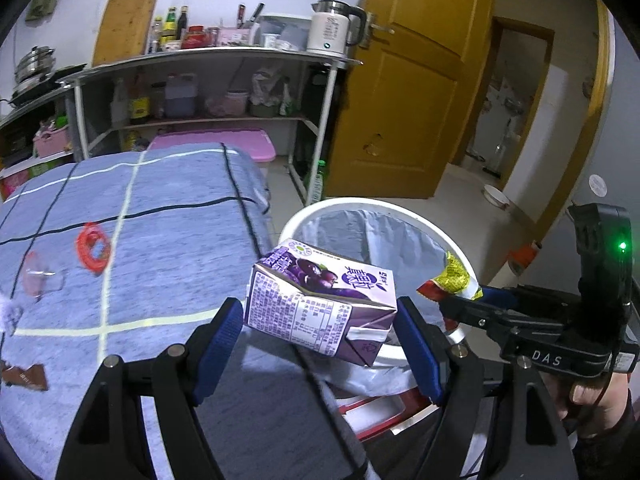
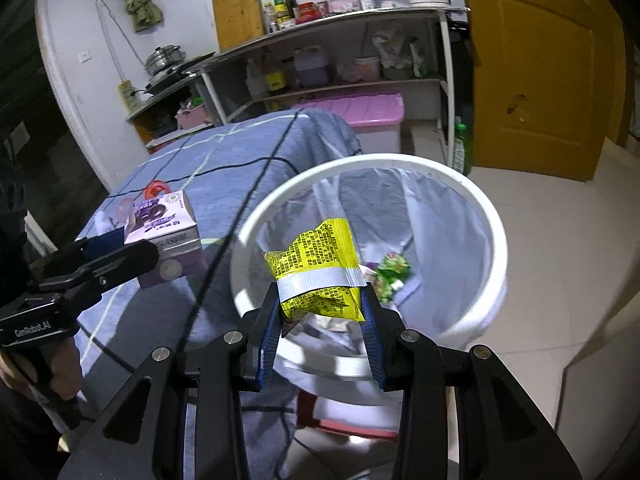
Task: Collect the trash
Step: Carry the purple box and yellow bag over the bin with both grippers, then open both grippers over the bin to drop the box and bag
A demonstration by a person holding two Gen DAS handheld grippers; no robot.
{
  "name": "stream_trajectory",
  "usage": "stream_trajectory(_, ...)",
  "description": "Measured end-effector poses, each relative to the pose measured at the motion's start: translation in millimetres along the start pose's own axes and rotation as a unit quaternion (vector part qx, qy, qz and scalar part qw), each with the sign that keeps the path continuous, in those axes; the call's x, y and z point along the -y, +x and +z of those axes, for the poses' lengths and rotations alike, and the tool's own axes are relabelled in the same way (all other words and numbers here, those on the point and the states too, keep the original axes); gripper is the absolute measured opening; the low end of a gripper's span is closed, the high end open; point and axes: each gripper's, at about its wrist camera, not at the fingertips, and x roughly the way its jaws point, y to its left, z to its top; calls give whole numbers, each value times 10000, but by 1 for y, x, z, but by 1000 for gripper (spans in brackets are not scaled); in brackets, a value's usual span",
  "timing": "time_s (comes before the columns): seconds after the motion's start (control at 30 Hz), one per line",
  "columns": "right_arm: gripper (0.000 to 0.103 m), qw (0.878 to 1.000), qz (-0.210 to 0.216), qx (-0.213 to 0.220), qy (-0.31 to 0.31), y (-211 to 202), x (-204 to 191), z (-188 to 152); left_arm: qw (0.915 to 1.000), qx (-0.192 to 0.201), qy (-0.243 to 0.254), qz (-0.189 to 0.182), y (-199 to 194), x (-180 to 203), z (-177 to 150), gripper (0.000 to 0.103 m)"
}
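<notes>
Bin (image 2: 494, 240) stands right of the table (image 2: 224, 160).

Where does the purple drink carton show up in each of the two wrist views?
Left wrist view: the purple drink carton sits at centre, clamped between the left tongs, in front of the white bin.
Right wrist view: the carton is at left of centre, over the blue cloth, held by tongs coming in from the left edge.
Shared landmark: the white bin with its plastic liner.

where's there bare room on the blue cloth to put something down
Free: the blue cloth between the red ring and its bin-side edge. Crowded: the far-left edge, with the ring, a clear wrapper and a brown wrapper.
</notes>
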Motion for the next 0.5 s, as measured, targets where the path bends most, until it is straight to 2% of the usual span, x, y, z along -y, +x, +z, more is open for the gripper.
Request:
stream_trajectory(0.33, 40, 9995, -228, -141, 142, 9, 19, 0, 9996, -218, 127, -160, 29, 12, 7, 79)
stream_trajectory(0.4, 42, 9995, -253, -142, 138, 10, 20, 1, 9994, -247, 139, -186, 33, 13, 8, 79)
stream_trajectory(0.5, 49, 9995, -274, -107, 133, 12, 21, 2, 9992, -288, 156, -217, 38, 14, 8, 79)
